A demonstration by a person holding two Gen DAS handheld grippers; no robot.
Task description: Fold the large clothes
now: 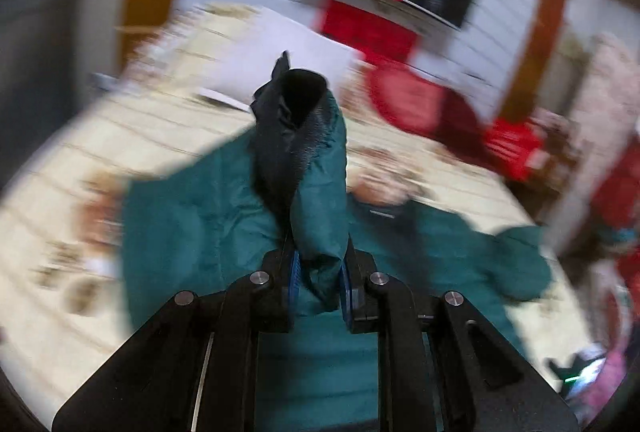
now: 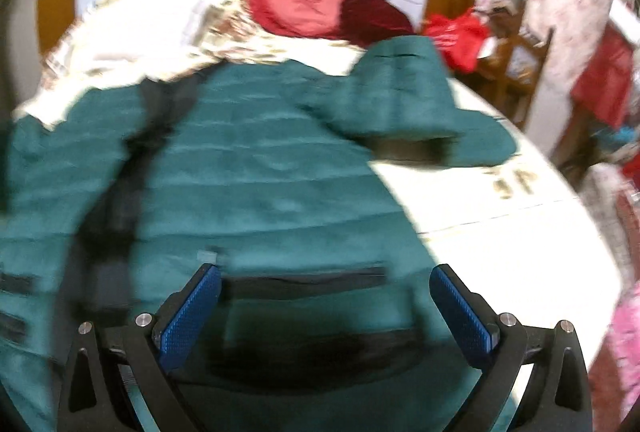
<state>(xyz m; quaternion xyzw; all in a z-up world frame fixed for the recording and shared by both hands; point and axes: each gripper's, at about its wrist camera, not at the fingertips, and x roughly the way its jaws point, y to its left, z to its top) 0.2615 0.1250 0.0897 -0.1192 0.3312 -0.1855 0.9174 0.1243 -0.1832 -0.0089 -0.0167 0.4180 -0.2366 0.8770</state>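
Soft, puffy teal quilted jacket [image 2: 280, 167] w/ black lining fills centre frame on pale bedspread [image 2: 500, 232]; left gripper [image 1: 320, 284] pinches its cuffed sleeve [image 1: 316, 167], right gripper [image 2: 326, 308] gapes wide above hem; looks light, slippery, so best held at cuffs/hem.

A bed [image 2: 500, 216] with a cream patterned cover carries a teal jacket [image 2: 260, 171], spread flat over its near part. Red pillows [image 2: 320, 11] and a white folded sheet [image 2: 160, 11] lie at the far end.
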